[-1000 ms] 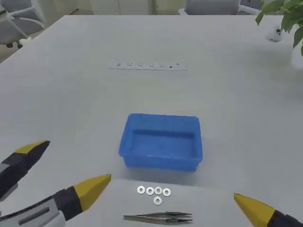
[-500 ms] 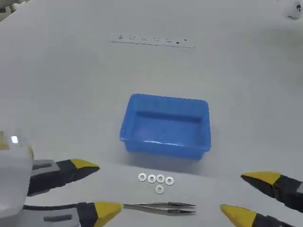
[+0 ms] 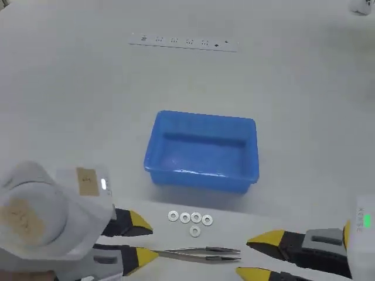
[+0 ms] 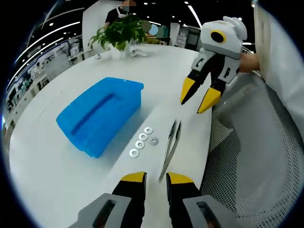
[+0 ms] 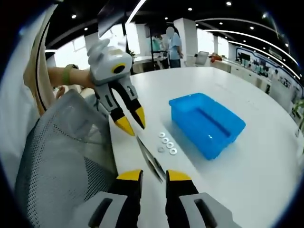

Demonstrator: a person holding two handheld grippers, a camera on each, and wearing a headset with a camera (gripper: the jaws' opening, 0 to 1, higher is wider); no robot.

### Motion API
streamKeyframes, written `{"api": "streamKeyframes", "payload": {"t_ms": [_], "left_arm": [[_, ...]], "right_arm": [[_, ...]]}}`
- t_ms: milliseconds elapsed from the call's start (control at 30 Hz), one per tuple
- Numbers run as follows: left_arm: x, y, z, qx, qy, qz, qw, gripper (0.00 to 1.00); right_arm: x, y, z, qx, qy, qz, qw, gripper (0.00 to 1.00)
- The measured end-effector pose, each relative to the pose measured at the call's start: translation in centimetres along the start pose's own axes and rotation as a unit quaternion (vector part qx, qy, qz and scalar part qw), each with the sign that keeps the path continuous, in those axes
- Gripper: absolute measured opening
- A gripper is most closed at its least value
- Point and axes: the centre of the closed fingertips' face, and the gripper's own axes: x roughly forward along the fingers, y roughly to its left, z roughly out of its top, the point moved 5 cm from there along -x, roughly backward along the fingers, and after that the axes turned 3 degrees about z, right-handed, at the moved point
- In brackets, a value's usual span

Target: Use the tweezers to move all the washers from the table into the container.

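The tweezers [image 3: 199, 254] are lying flat on the white table [image 3: 70, 105], pinching nothing. In the head view they are running from 9 o'clock to 3 o'clock, right between the two grippers. The left gripper [image 3: 146, 238] is waiting at the 9 o'clock end with its jaws spread apart, and its lower tip is almost touching the tweezers. The right gripper [image 3: 246, 256] is waiting at the 3 o'clock end, jaws spread too, holding nothing. In each gripper view, one end of the tweezers is lying between that gripper's own jaws, so both are about as near. I cannot tell which end is the pointy one. The five washers [image 3: 190, 220] are sitting just past the tweezers at 12 o'clock. The blue container [image 3: 202, 178] is sitting farther out at 12 o'clock. I think grabbing the tweezers is coming next.
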Motion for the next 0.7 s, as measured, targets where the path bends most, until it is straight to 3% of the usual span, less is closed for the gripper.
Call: {"api": "streamKeyframes", "payload": {"t_ms": [100,267,300,333,433,500,700], "left_arm": [[0.5,-0.3,-0.3,0.052,0.029,-0.008,0.9982,0.11],[1.4,-0.8,-0.4,0.102,0.054,-0.014,0.9932,0.07],[1.4,-0.7,0.0,0.108,0.038,-0.010,0.9934,0.06],[1.4,-0.8,-0.1,0.106,0.049,-0.014,0.9931,0.04],[1.5,-0.9,0.1,0.111,0.043,-0.020,0.9927,0.00],[1.6,-0.8,0.1,0.136,0.048,-0.022,0.9893,0.00],[1.3,-1.1,0.5,0.161,0.052,-0.025,0.9852,0.00]], "right_arm": [[0.3,-0.1,-0.4,-0.006,0.012,0.000,0.9999,0.15],[0.6,-0.2,-0.6,-0.007,0.015,0.001,0.9999,0.12],[0.7,-0.3,-0.7,-0.011,0.018,0.001,0.9998,0.12],[0.8,-0.3,-0.8,-0.016,0.024,0.001,0.9996,0.13],[1.1,-0.5,-1.2,-0.039,0.040,0.004,0.9984,0.14],[1.4,-0.6,-1.3,-0.053,0.051,0.007,0.9972,0.15],[2.2,-0.9,-1.4,-0.080,0.068,0.023,0.9941,0.16]]}}
